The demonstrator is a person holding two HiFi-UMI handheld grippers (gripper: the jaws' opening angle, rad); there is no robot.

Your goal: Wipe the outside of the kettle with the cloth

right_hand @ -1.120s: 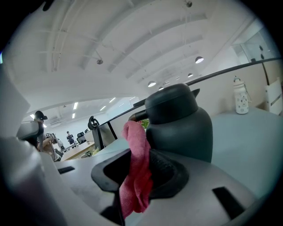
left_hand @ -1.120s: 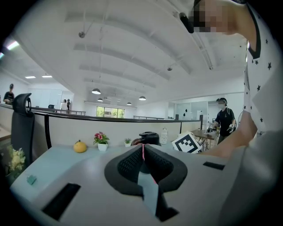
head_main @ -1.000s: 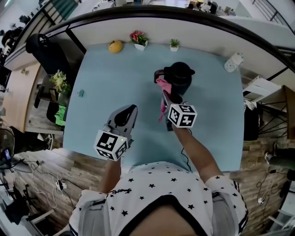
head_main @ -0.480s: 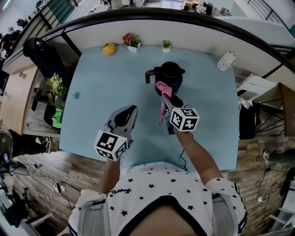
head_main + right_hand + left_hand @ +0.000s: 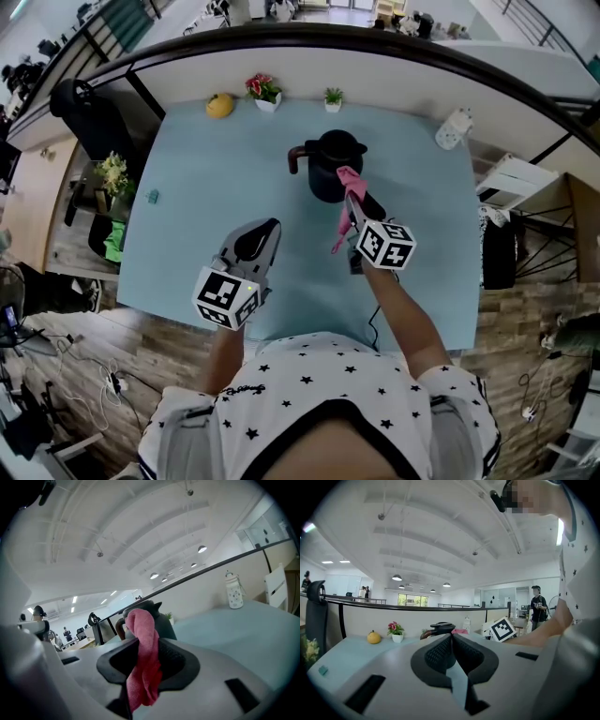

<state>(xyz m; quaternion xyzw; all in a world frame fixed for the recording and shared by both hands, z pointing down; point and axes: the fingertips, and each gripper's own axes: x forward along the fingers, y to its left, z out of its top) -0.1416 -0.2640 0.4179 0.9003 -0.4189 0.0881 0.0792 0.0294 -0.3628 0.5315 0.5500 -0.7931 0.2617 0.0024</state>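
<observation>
The person wears a white short-sleeved shirt (image 5: 319,394) dotted with small black stars and edged black at the neck, while the left hand-held gripper (image 5: 265,228) and right hand-held gripper (image 5: 351,192) are pale grey shells with black ribbed pads, their left cube (image 5: 226,296) and right cube (image 5: 385,245) white with black square markers.

The kettle (image 5: 328,173), black with its lid on, is standing upright on the far half of the pale blue table (image 5: 187,187), its handle pointing left in the head view. The cloth (image 5: 343,214), pink and bunched, is hanging pinched between the jaws of the right gripper (image 5: 353,194). Its upper end is sitting at the kettle's right side, while its lower end is dangling free.
</observation>
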